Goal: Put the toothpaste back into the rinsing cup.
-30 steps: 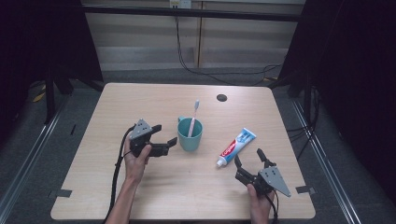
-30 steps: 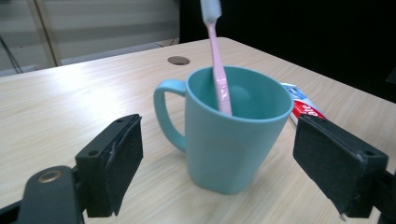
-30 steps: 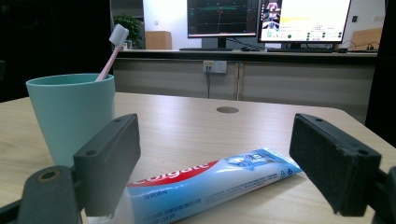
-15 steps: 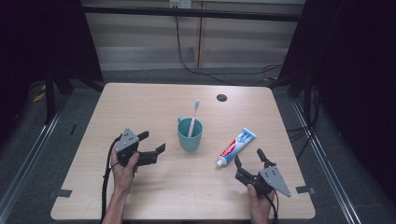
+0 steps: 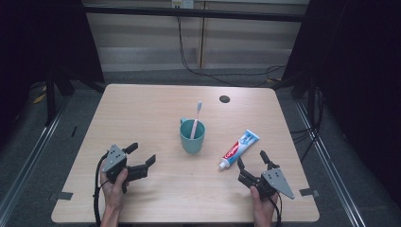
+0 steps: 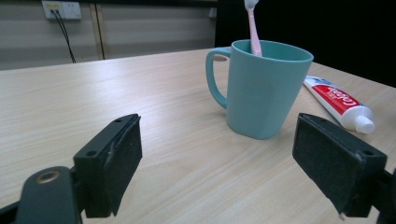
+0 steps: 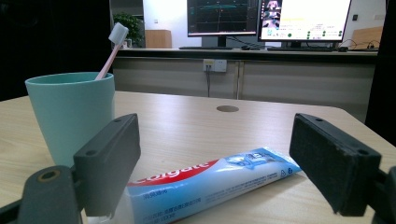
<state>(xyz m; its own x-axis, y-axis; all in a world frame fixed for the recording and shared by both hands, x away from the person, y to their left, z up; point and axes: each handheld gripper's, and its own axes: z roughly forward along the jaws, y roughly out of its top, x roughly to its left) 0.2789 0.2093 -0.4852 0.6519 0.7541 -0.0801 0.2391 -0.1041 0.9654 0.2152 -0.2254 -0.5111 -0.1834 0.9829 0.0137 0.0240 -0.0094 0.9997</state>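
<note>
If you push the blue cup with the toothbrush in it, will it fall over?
Probably not easily: the teal cup stands upright on a broad flat base on the table, so a low push would likely slide it. A high push might tip it. The pink toothbrush only leans inside loosely, so it would probably rattle or swing.

- Setting: a lab or recording room set up for data capture, not a home.
- Worktop [image 5: 142, 113]: a pale wood-grain top with a round cable hole [image 5: 224, 99], standing alone on a grey floor.
- Surround: black curtains [image 5: 359, 71] hang on both sides; a dark rail [image 5: 189, 12] crosses above the far edge.
- Floor: tape marks [image 5: 62, 196] at the near corners and metal tracks [image 5: 28, 161] alongside.
- Far wall: beige panels with a power socket [image 6: 61, 9] and black cables [image 5: 189, 66] trailing down.
- Beyond, in the right gripper view: a long counter with two lit monitors [image 7: 268, 18] and a potted plant [image 7: 126, 23], office-like.
</note>
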